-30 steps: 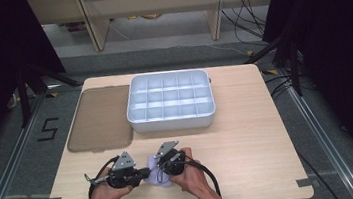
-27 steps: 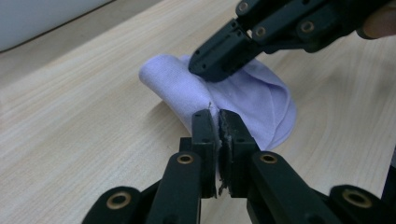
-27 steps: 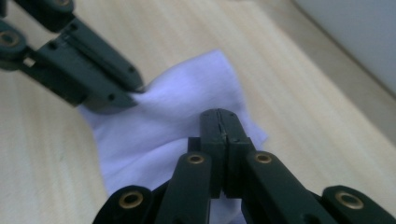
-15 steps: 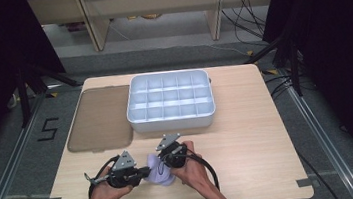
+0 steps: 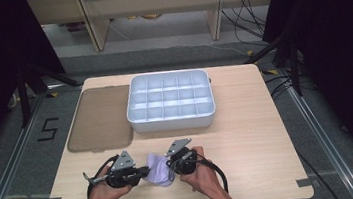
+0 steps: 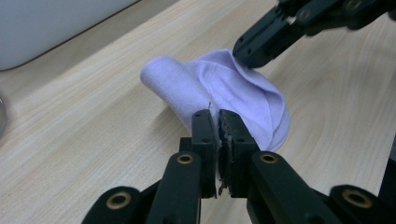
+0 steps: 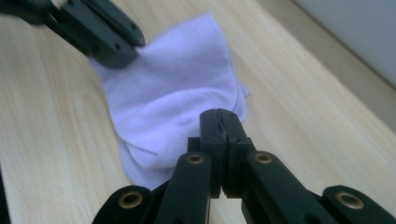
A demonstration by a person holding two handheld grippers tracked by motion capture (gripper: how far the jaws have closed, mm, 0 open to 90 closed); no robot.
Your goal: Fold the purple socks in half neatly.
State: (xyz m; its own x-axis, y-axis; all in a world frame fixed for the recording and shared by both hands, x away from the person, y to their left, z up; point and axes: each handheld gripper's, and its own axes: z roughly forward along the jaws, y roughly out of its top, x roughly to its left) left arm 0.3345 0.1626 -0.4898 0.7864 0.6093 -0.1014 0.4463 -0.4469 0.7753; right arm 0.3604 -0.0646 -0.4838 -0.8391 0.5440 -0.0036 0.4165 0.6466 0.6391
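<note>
Between my two tongs sits the purple cloth (image 5: 158, 169), left tongs (image 6: 218, 122) and right tongs (image 7: 219, 122) both clamped on its edges, so uneven pulling could yank it loose.

Right gripper (image 5: 171, 163) has edged in toward the left gripper (image 5: 142, 173), bunching the lilac cloth (image 5: 158, 170) higher between them.

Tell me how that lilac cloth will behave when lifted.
The lilac cloth is probably floppy: it folds and bulges between the left gripper and right gripper. Likely light, since it looks thin. It should sag, not roll.
</note>
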